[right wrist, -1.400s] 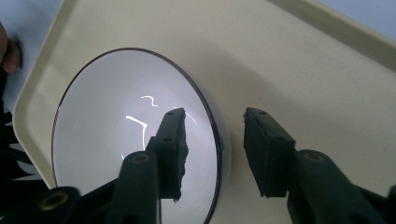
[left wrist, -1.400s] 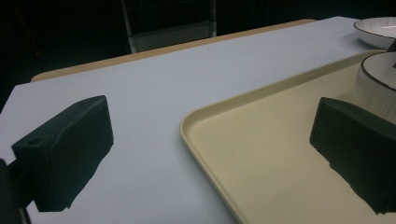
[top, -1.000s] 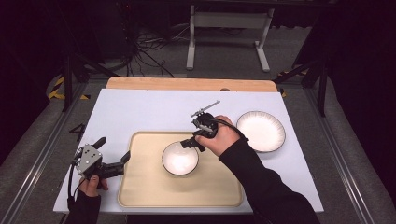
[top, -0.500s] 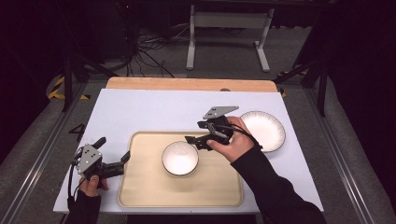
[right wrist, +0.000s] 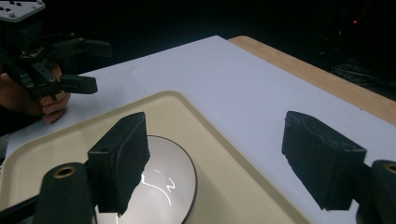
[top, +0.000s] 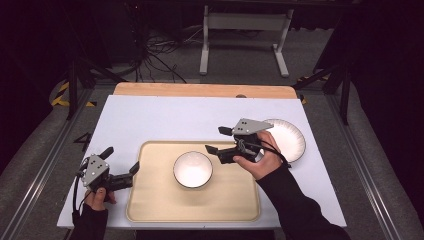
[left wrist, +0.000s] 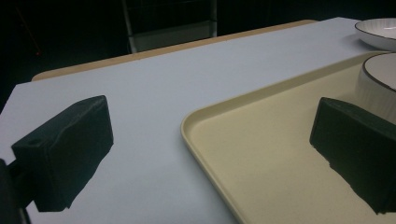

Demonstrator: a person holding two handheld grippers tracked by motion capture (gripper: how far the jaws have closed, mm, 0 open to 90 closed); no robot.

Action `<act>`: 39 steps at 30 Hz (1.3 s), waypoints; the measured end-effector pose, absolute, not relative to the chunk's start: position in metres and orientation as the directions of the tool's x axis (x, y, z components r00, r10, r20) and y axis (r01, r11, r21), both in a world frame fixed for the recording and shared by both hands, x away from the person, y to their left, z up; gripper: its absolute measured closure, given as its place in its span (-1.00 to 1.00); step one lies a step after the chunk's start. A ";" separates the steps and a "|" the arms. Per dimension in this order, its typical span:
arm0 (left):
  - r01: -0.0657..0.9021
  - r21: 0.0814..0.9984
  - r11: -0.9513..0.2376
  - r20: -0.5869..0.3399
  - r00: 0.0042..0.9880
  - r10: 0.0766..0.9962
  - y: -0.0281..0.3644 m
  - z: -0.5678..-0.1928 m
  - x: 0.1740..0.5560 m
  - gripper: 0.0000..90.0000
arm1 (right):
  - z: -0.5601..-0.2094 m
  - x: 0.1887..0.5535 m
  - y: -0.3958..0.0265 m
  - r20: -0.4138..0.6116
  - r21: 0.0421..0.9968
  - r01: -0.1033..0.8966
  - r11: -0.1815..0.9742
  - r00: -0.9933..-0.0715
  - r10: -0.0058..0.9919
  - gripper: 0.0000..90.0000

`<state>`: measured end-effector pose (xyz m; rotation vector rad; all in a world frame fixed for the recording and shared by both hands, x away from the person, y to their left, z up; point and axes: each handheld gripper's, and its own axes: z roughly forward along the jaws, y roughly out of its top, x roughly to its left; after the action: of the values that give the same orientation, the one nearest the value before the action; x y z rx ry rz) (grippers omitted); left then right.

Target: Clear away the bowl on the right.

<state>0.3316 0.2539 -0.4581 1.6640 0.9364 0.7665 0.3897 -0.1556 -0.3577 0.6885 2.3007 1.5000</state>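
A white bowl point(top: 192, 169) with a dark rim stands upright in the middle of a beige tray point(top: 150, 200). My right gripper point(top: 216, 140) hovers just right of the bowl, over the tray's far right part. It is open with nothing between its jaws, which have just been opening. In the right gripper view the bowl point(right wrist: 168, 182) lies below the gripper point(right wrist: 222, 158), partly behind its left jaw. My left gripper point(top: 121, 159) rests open at the tray's left edge. In the left gripper view its jaws point(left wrist: 212, 154) straddle the tray's rim point(left wrist: 187, 126), with the bowl point(left wrist: 380, 79) at the right.
A white plate point(top: 287, 137) lies on the white tabletop right of the tray, behind my right hand. A wooden strip point(top: 200, 90) runs along the table's far edge. Dark floor with cables and a stand's legs lies beyond.
My right gripper has drawn back to the right from the bowl's far rim, toward the plate, with its jaws wider. The bowl stays on the tray. The left gripper has not moved.
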 end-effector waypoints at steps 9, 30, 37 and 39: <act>0.210 0.963 -0.167 0.043 0.493 0.869 0.254 -0.458 0.332 -1.00 | -0.358 0.385 -0.181 -0.040 0.935 0.170 0.312 -0.822 0.568 -0.54; 0.207 0.964 -0.166 0.044 0.493 0.869 0.253 -0.458 0.332 -1.00 | -0.359 0.384 -0.234 -0.082 0.952 0.139 0.274 -0.746 0.661 -0.56; 0.207 0.964 -0.167 0.044 0.493 0.869 0.253 -0.458 0.332 -1.00 | -0.370 0.382 -0.246 -0.127 0.958 0.095 0.270 -0.703 0.700 -0.56; 0.209 0.964 -0.167 0.044 0.493 0.869 0.253 -0.458 0.332 -1.00 | -0.375 0.381 -0.250 -0.118 0.959 0.102 0.263 -0.700 0.704 -0.56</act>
<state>0.3316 0.2531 -0.4582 1.6665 0.9330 0.7695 0.3812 -0.2496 -0.3753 0.7269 2.0002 1.4590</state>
